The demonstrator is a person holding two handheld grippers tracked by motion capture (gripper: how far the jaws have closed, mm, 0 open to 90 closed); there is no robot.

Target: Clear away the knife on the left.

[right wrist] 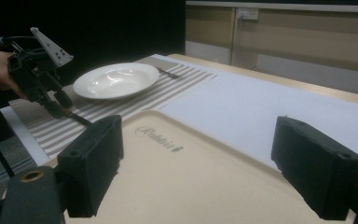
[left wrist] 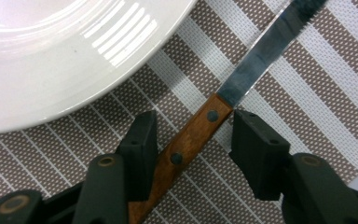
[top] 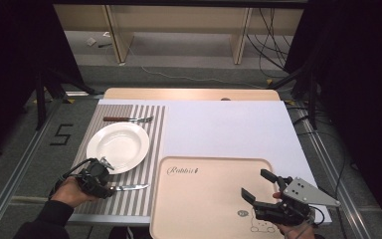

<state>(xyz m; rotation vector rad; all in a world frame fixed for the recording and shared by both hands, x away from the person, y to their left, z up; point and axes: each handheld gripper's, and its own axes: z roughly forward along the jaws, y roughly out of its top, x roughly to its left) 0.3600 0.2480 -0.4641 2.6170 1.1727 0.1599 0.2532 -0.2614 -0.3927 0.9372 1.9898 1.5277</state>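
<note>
A knife (top: 129, 187) with a wooden handle (left wrist: 204, 122) and steel blade (left wrist: 265, 51) lies on the striped placemat (top: 129, 204), just in front of the white plate (top: 118, 147). My left gripper (top: 109, 189) points down over the handle. In the left gripper view its jaws straddle the handle (left wrist: 193, 135), the left pad against the wood and the right pad a little off it, so it is open. My right gripper (top: 256, 184) hovers open over the beige tray (top: 204, 199), with nothing between its jaws (right wrist: 196, 163).
A fork (top: 129, 119) with a wooden handle lies on the placemat beyond the plate. The tray bears a "Rabbit" print and sits on a white sheet (top: 229, 129). The table's front edge is close to both hands.
</note>
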